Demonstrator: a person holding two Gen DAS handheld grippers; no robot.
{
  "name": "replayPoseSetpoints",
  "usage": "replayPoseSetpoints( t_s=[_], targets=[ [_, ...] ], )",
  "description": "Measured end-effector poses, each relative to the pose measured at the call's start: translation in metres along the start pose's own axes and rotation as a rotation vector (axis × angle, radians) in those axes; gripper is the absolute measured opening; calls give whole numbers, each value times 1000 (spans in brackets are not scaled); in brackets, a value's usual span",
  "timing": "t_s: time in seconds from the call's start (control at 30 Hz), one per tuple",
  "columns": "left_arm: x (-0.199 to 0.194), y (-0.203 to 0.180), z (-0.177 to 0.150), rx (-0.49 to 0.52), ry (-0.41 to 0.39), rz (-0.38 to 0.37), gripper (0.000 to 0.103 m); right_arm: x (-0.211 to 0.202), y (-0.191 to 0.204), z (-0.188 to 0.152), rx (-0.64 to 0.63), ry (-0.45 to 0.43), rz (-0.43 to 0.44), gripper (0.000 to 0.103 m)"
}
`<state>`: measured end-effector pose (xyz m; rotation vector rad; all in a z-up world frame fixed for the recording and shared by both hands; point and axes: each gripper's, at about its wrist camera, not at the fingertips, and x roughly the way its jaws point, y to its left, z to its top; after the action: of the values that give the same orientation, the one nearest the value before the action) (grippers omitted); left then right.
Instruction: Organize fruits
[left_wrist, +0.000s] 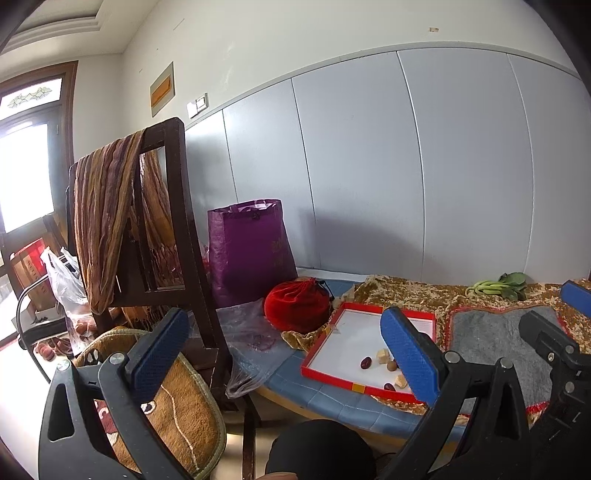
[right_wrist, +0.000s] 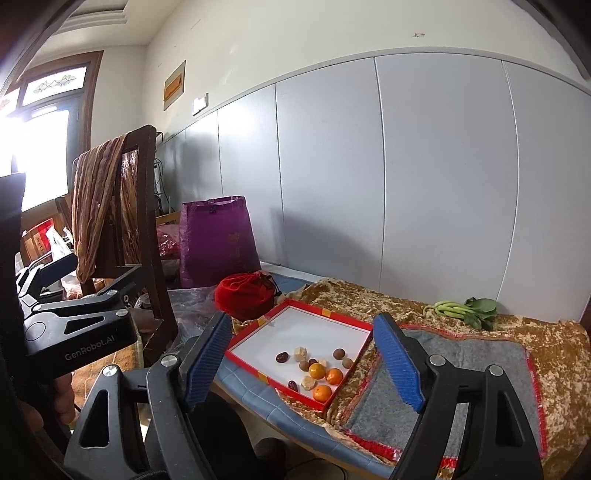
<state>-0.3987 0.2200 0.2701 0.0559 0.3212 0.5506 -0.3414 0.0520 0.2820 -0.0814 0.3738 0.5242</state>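
Jaws of both right gripper (right_wrist: 303, 363) and left gripper (left_wrist: 284, 350) spread wide, empty. 3 oranges (right_wrist: 325, 378) sit among small fruits in near right corner of red tray (right_wrist: 291, 305) on table. Advice: descend straight over 1 orange, avoid neighbours, close gently.

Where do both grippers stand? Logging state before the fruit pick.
Left gripper: open, empty.
Right gripper: open, empty.

tray (right_wrist: 321, 313): red rim, white floor | tangerines (right_wrist: 317, 370): orange | pouch (right_wrist: 243, 295): red
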Motion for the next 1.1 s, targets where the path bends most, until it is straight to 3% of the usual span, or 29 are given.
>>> replayPoseSetpoints(
  t_s=[0.33, 0.5, 0.8, 1.1],
  targets=[
    [-11, -4, -24, 38, 49, -80, 103, 7, -20, -28, 27, 66, -73, 84],
    [-20, -6, -24, 40, 41, -109, 103, 1, -8, -31, -33, 39, -83, 85],
    [-28, 1, -15, 22, 3, -82, 103, 2, 7, -29, -62, 38, -36, 86],
    [-12, 2, -13, 13, 13, -76, 103, 17, 13, -24, -52, 44, -1, 86]
  ],
)
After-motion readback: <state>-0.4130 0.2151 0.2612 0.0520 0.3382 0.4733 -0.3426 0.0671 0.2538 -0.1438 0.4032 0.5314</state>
